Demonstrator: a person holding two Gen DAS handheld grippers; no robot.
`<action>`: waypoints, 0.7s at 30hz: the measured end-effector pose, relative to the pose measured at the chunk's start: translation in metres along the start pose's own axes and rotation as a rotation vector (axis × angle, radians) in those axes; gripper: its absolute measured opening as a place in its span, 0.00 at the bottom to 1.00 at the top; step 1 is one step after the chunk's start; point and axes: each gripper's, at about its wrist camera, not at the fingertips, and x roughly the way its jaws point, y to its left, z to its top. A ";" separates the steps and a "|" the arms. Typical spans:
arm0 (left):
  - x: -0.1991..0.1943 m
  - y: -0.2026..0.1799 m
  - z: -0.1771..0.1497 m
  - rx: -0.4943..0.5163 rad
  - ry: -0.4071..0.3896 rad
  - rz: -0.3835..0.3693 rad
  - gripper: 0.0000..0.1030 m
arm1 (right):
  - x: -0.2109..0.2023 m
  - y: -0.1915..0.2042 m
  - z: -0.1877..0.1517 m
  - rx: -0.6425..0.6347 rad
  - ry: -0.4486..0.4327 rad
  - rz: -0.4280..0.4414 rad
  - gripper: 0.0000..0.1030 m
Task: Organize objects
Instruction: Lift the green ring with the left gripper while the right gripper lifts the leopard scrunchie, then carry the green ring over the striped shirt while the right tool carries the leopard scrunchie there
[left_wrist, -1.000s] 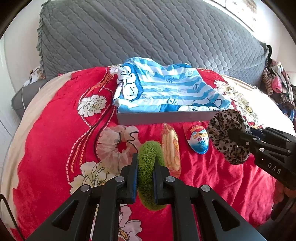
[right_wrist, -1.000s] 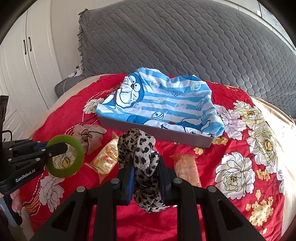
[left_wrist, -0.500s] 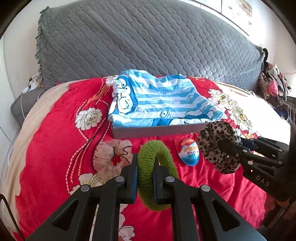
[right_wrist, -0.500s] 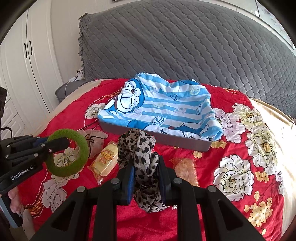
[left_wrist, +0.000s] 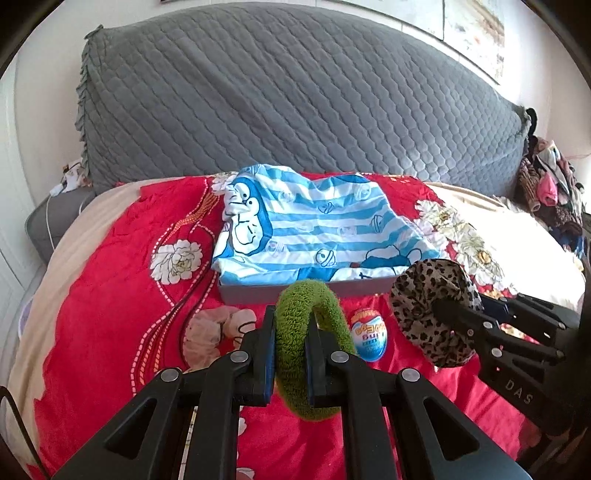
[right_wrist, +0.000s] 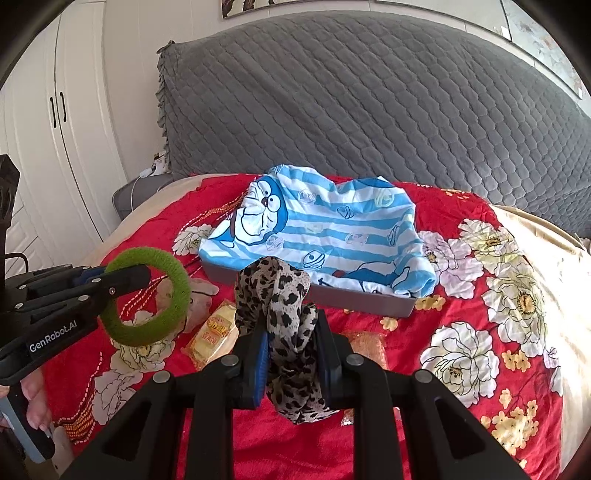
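My left gripper (left_wrist: 290, 354) is shut on a fuzzy green scrunchie (left_wrist: 314, 343), held above the red bedspread; the same ring shows in the right wrist view as the green scrunchie (right_wrist: 147, 295). My right gripper (right_wrist: 291, 358) is shut on a leopard-print scrunchie (right_wrist: 280, 295), seen from the left as the leopard scrunchie (left_wrist: 432, 306). Ahead of both lies a grey tray (left_wrist: 251, 293) draped with a blue-striped cartoon cloth (left_wrist: 314, 229). On the bed sit a pink scrunchie (left_wrist: 218, 328), a blue egg-shaped packet (left_wrist: 369, 338), a yellow snack packet (right_wrist: 212, 334) and an orange packet (right_wrist: 369, 343).
A grey quilted headboard (right_wrist: 369, 110) rises behind the bed. White wardrobe doors (right_wrist: 55, 129) stand at the left. A pile of clothes (left_wrist: 546, 192) lies at the far right. A person's hand (right_wrist: 35, 398) grips the left tool's handle.
My left gripper has risen with the green scrunchie, so the tray and items sit lower in its view and the yellow packet is now hidden behind the ring. The right gripper stayed nearly still.
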 end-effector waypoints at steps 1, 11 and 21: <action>0.001 -0.001 0.001 -0.005 -0.001 0.001 0.12 | -0.001 0.000 0.000 -0.001 -0.005 -0.003 0.22; 0.007 -0.008 0.010 -0.009 -0.020 0.006 0.12 | -0.004 -0.005 0.009 0.021 -0.033 -0.010 0.22; 0.018 -0.010 0.016 -0.013 -0.033 0.015 0.12 | -0.003 -0.009 0.014 0.036 -0.046 -0.021 0.22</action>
